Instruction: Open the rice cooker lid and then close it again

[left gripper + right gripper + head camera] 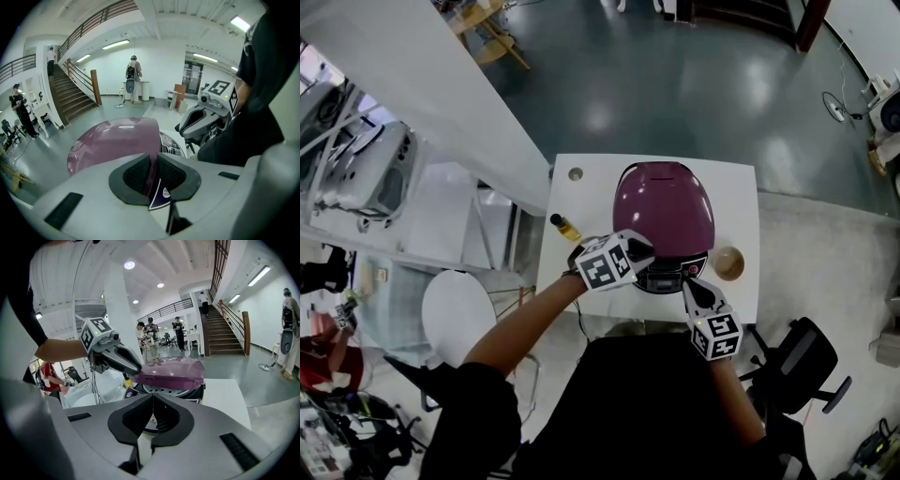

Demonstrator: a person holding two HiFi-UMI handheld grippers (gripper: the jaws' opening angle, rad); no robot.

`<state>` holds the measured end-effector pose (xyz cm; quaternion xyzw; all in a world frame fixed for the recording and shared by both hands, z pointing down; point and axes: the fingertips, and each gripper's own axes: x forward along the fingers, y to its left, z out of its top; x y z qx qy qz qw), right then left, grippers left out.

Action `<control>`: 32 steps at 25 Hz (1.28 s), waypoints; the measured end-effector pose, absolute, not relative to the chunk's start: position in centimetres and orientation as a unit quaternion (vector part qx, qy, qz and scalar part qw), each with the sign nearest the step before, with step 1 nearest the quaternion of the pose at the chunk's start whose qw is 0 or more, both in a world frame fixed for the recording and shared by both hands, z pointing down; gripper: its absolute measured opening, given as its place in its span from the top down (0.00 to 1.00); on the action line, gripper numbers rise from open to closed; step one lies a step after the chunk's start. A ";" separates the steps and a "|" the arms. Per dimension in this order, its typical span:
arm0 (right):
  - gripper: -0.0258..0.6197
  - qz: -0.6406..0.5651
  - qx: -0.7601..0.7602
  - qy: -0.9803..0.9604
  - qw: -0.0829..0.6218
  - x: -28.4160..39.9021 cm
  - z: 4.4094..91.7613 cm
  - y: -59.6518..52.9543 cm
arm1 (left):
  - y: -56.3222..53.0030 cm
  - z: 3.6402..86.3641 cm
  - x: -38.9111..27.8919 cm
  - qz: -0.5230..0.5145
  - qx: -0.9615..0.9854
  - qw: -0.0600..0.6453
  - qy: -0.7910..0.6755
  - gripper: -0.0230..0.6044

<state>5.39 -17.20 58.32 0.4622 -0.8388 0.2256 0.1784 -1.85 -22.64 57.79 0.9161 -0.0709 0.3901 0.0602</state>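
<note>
Two grippers, one working: left gripper (642, 249) pinches the front lip of the lid (666, 206), just ajar over the cooker (667, 277) with its hinge dead ahead, while right gripper (690, 284) sits clenched on nothing just to the right.

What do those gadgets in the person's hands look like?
The left gripper and right gripper are pale grey shells, each topped by a white cube of black square markers. The fingers have dark ribbed pads. The person wears a black short-sleeved top.
</note>
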 end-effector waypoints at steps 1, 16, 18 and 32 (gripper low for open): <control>0.96 0.226 0.462 -0.839 0.179 5.4 58.4 -17.3 | -22.6 58.0 -1.8 0.389 0.916 0.062 -0.070 0.89; 0.96 0.232 0.465 -0.834 0.187 6.5 59.0 -19.2 | -22.0 61.1 -1.8 0.405 0.908 0.091 -0.052 0.95; 0.96 0.234 0.465 -0.832 0.190 6.7 59.2 -19.4 | -21.8 61.7 -1.7 0.415 0.904 0.085 -0.049 0.95; 0.96 0.248 0.461 -0.828 0.198 7.8 60.3 -21.4 | -21.9 62.8 -1.2 0.442 0.880 0.150 -0.086 0.96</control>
